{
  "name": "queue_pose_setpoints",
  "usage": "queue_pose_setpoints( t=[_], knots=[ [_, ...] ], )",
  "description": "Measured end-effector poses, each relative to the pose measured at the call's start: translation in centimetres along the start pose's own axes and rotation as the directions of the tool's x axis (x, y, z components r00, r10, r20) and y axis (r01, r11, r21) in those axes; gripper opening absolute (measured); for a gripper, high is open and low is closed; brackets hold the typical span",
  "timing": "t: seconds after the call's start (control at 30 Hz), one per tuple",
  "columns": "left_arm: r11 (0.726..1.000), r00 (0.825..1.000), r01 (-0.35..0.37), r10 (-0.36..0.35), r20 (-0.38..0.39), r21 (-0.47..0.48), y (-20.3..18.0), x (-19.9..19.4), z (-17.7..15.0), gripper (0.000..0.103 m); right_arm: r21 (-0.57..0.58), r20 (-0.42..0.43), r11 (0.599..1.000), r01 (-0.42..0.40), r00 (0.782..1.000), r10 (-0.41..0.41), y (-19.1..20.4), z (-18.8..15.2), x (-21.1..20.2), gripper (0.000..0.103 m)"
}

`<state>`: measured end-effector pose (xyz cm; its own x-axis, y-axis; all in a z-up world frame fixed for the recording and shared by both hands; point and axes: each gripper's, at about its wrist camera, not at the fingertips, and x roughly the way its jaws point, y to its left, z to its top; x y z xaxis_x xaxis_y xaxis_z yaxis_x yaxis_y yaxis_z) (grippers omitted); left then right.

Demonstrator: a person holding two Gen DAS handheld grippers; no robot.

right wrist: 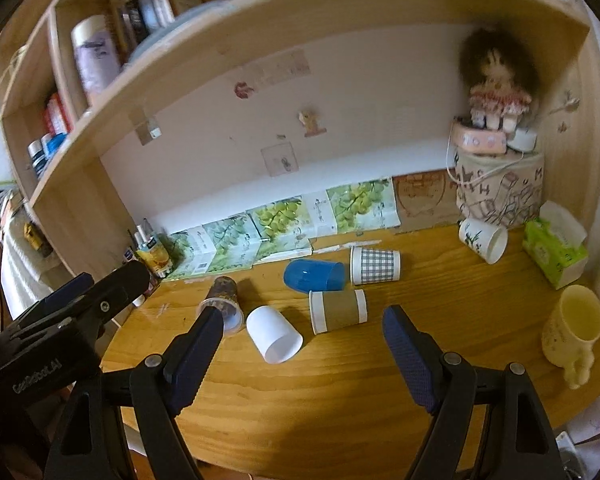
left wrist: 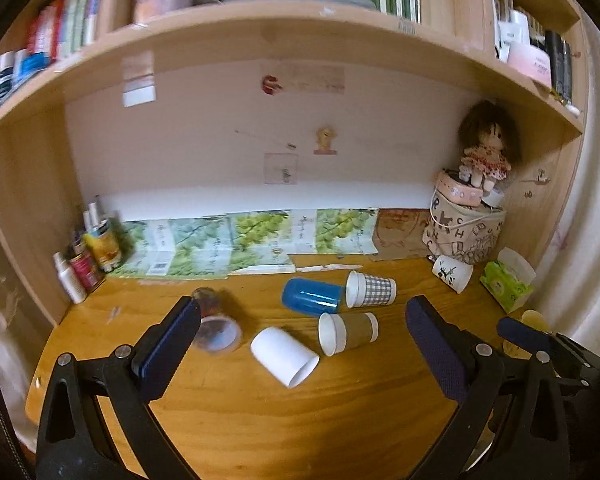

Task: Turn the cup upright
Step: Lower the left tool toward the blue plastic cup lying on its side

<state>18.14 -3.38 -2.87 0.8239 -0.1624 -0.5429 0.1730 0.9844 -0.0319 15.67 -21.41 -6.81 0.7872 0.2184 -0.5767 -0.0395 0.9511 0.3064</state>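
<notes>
Left tool (left wrist: 302,320) wide, just short of toppled white cup (left wrist: 284,357)

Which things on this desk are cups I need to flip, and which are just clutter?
Job, all lying on their sides:
white cup
brown-sleeved cup
blue cup
checked cup
clear cup
panda cup

Clutter:
yellow mug, already upright
tissue box
doll
bottles

a home study corner: a wooden desk (left wrist: 260,420) built under a bookshelf (left wrist: 260,28) packed with books. a rag doll (left wrist: 486,152) sits in the desk's back right corner, stickers dot the wall behind, and lotion bottles (left wrist: 84,260) crowd the back left.
</notes>
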Motion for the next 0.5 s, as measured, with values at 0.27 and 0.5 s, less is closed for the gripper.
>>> queue_pose_setpoints(
  t=[0.27, 0.5],
  knots=[
    [0.988, 0.995, 0.067, -0.057, -0.078, 0.138, 0.1, 5.7, 3.4, 0.102, 0.136, -0.11, 0.991, -0.01, 0.994, 0.025, -2.0, 2.1, 5.8, 0.083],
    [0.944, 0.983, 0.121, -0.071, -0.169, 0.308, 0.5, 10.7, 5.1, 0.102, 0.208, -0.174, 0.978, -0.011, 0.983, 0.049, -2.9, 2.8, 10.7, 0.083]
  ],
)
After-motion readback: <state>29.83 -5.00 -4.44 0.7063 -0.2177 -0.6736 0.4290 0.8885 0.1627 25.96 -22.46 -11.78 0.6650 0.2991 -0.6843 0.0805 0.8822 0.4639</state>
